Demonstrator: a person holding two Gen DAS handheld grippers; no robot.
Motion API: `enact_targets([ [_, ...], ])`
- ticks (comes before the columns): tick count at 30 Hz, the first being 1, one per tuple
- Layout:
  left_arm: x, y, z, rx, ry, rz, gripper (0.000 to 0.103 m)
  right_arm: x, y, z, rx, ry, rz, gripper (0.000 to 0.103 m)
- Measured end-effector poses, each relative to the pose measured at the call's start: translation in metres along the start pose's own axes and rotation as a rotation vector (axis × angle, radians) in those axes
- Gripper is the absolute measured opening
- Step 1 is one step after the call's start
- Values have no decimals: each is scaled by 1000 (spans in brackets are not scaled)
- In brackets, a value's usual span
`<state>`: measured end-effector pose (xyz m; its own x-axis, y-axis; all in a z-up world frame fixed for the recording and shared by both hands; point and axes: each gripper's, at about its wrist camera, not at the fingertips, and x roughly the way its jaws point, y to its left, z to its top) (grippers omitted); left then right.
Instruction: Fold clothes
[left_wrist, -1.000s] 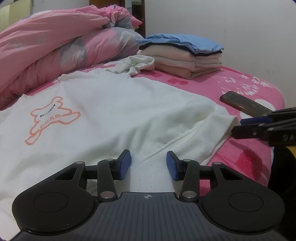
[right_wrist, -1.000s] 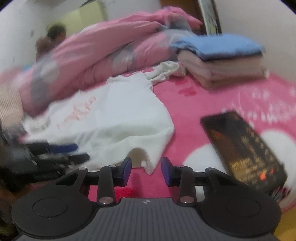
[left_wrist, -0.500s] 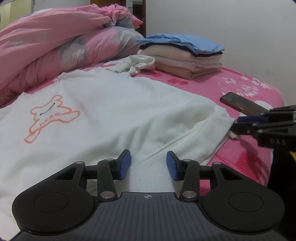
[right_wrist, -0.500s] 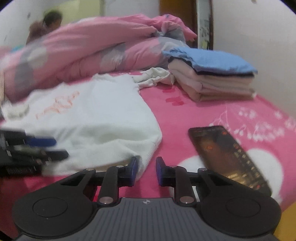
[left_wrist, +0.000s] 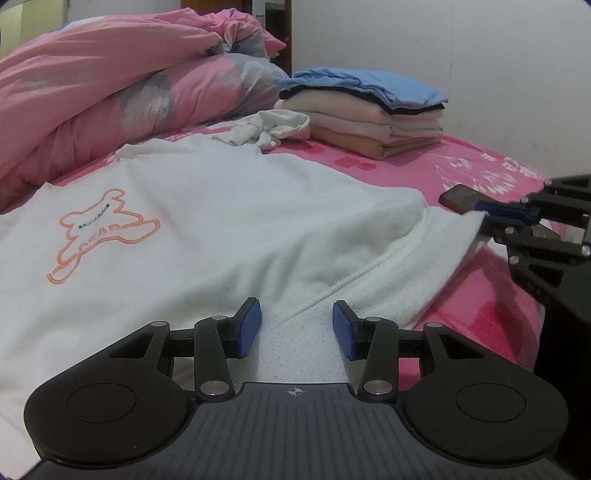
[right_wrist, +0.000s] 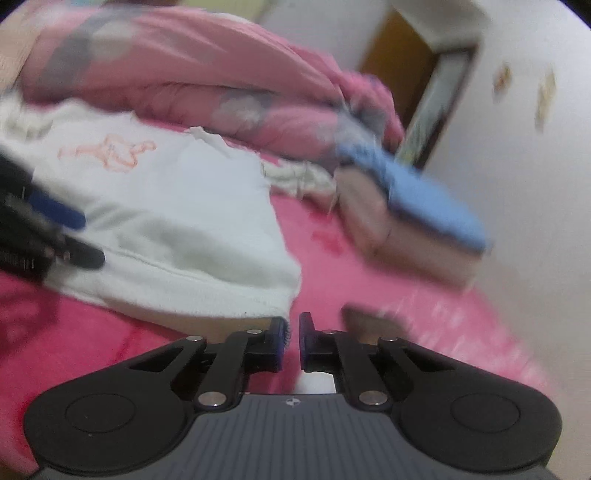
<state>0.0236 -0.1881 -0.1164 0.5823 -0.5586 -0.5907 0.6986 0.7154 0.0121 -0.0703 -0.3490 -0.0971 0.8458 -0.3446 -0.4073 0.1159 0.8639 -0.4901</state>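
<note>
The right gripper (right_wrist: 291, 341) sits low in the centre of its own view, its jaws closing to a narrow slit. The corner of the white sweatshirt's (left_wrist: 207, 221) ribbed hem (right_wrist: 221, 299) lies at the tip of the left-hand pad; in the left wrist view the blue pads seem to pinch that same corner at the right edge of the frame, so I judge the cloth is caught, though the right view is too blurred to be sure how much of it.

The left gripper (left_wrist: 295, 328) is bottom centre of its view with its jaws standing apart, nothing clamped. The hem band passes between and just under the two pads, so it is poised over the cloth without having taken it.

The sweatshirt is spread flat on the pink bedsheet (left_wrist: 480, 295), print (left_wrist: 99, 232) upward, filling the left and middle of the left view. Its hem runs from the left gripper out to the right gripper, and the body stretches away toward the upper left, toward the rumpled quilt (left_wrist: 110, 81). Both tools are therefore on the near hem, the right at its far corner, the left nearer the middle.

Beyond lie a crumpled white garment (left_wrist: 269, 129), a stack of folded clothes (left_wrist: 369, 118) in the upper right, and a phone (left_wrist: 458, 197) just behind the right gripper.
</note>
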Motion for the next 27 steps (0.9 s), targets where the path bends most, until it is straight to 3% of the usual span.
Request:
enact_targets([
  [2,0,0,0,1,-1,-1,43,-4,9,1,-50,-28,-4,7],
  [4,0,0,0,0,0,-2,43,-2,8,2,2,-20,31,8],
  [7,0,0,0,-2,0,-4,43,4,-5,3,164,28,88,10],
  [11,0,0,1,-2,0,-5,43,12,-36,-6,493,99,192,18],
  [14,0,0,1,-1,0,-5,44,16,-45,-15,628,114,235,18],
  [18,1,1,1,-2,0,-6,44,9,-40,-16,606,64,233,19],
  [21,1,0,1,-3,0,-6,44,-1,-34,-15,548,10,97,22],
  [22,1,0,1,-2,0,-5,44,-2,-29,-13,485,-5,31,27],
  [23,1,0,0,-1,0,-5,44,-3,-23,-12,422,-20,-35,40],
  [24,1,0,0,-1,0,-5,44,-4,-16,-10,354,-34,-80,40],
  [27,1,1,1,-4,1,-7,44,-10,0,-6,248,-58,-76,41],
])
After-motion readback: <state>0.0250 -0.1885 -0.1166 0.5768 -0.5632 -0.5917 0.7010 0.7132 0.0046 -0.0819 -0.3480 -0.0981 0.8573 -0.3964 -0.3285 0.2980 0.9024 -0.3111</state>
